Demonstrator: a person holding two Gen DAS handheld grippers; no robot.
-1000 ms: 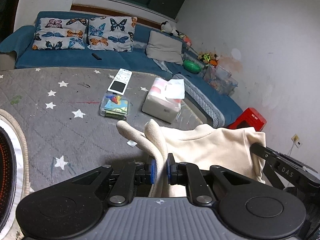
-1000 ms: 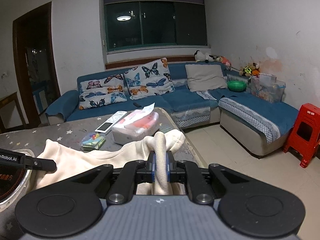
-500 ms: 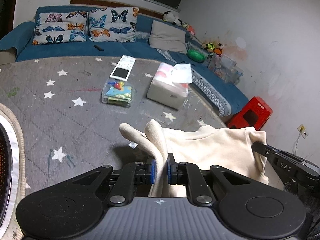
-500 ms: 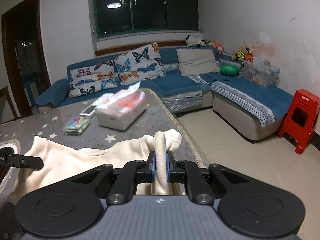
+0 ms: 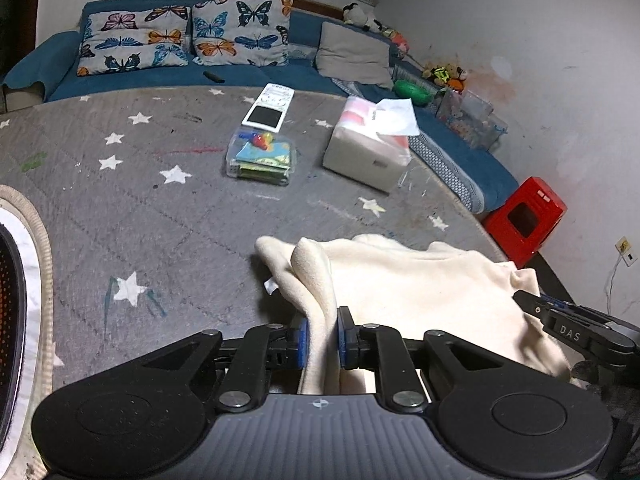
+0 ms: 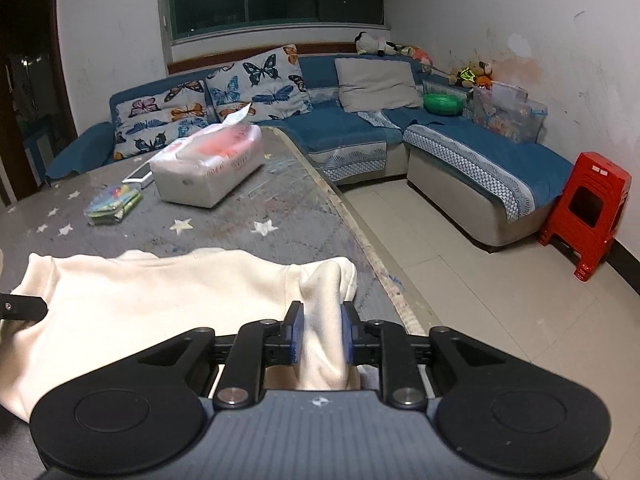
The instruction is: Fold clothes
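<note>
Both tongs, left (image 5: 320,338) & right (image 6: 321,336), have just been opening, cream top (image 5: 420,292) still between the pads, laid on grey worktop (image 5: 180,220) near its edge. Step: setting fold down. Next: let go fully, pull back w/o dragging cloth.

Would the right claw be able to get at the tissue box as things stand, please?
Probably not yet: the right claw has the cream garment between its jaws, which have just been opening. Beyond that, bare table lies before the tissue box.
</note>
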